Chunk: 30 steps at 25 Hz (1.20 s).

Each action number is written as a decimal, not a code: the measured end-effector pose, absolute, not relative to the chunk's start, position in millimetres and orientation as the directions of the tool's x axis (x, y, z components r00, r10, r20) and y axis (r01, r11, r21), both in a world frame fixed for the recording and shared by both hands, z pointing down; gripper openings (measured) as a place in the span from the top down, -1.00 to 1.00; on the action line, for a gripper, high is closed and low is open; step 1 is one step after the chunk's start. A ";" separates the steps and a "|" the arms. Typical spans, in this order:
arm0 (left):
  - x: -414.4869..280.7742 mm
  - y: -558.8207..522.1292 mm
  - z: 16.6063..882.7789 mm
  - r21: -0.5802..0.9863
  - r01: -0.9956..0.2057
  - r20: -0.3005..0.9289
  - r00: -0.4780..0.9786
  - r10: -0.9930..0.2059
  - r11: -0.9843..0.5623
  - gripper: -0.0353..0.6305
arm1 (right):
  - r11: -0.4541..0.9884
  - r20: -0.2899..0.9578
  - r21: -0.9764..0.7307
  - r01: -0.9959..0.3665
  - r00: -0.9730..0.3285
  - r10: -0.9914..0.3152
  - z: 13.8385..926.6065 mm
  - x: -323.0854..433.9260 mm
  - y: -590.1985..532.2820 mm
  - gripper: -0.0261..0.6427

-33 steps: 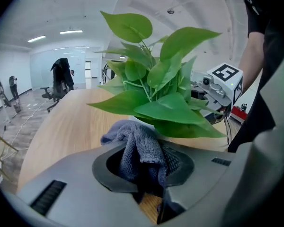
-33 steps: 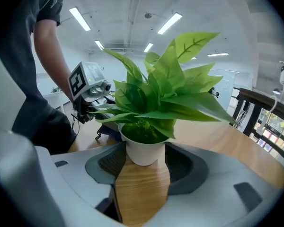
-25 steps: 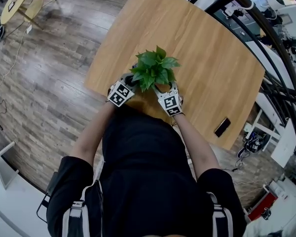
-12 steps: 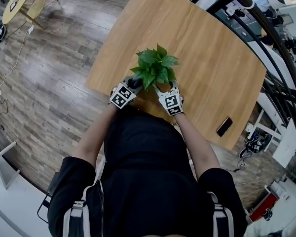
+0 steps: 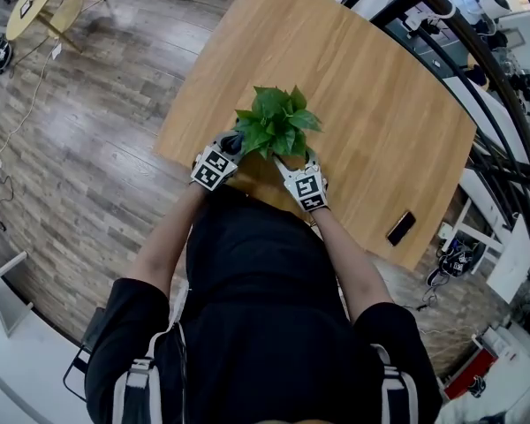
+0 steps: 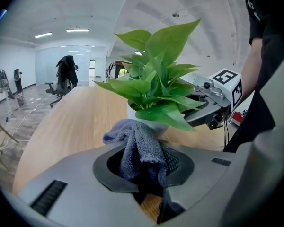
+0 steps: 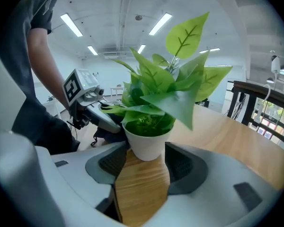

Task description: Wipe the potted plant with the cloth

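Note:
The potted plant [image 5: 276, 120], green leaves in a small white pot [image 7: 148, 144], stands near the front edge of the wooden table [image 5: 380, 104]. My left gripper [image 5: 233, 146] is at the plant's left side and is shut on a bunched grey-blue cloth [image 6: 138, 148]. The cloth sits just in front of the pot [image 6: 149, 125], under the lowest leaves. My right gripper [image 7: 145, 151] is on the plant's other side [image 5: 293, 160]. Its pads [image 7: 114, 161] press against the pot's two sides. Each gripper shows in the other's view: the right gripper [image 6: 213, 109] and the left gripper [image 7: 95, 113].
A black phone [image 5: 399, 228] lies at the table's right front corner. The table's front edge [image 5: 172, 153] runs right under my grippers, with wooden floor [image 5: 79, 148] beyond. A railing [image 5: 477, 69] borders the far right side.
The left gripper with the cloth has shifted slightly to the left along the plant's side, and the leaves have turned a little. The right gripper has hardly moved.

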<state>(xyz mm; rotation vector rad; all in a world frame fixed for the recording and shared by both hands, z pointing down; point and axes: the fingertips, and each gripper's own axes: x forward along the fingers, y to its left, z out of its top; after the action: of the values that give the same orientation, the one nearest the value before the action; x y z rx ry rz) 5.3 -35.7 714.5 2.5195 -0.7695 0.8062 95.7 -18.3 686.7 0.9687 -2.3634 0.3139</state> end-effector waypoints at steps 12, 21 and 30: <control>17.2 -29.6 704.2 0.185 -0.574 0.606 0.705 -0.367 -0.798 0.56 | 0.734 0.569 0.042 -0.678 -0.588 -0.575 680.5 89.2 -38.0 0.20; 24.4 -17.5 702.4 0.213 -0.551 0.598 0.727 -0.338 -0.807 0.56 | 0.721 0.571 0.043 -0.692 -0.575 -0.586 682.4 89.7 -37.6 0.20; 13.5 -27.3 708.7 0.219 -0.603 0.600 0.703 -0.381 -0.767 0.56 | 0.758 0.560 0.000 -0.653 -0.628 -0.541 681.5 77.8 -18.3 0.20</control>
<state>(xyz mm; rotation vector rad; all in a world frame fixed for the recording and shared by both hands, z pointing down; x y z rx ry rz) 13.5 -27.3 708.7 2.5096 -0.7627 0.7571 77.8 -18.3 681.5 0.8951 -2.4105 0.2737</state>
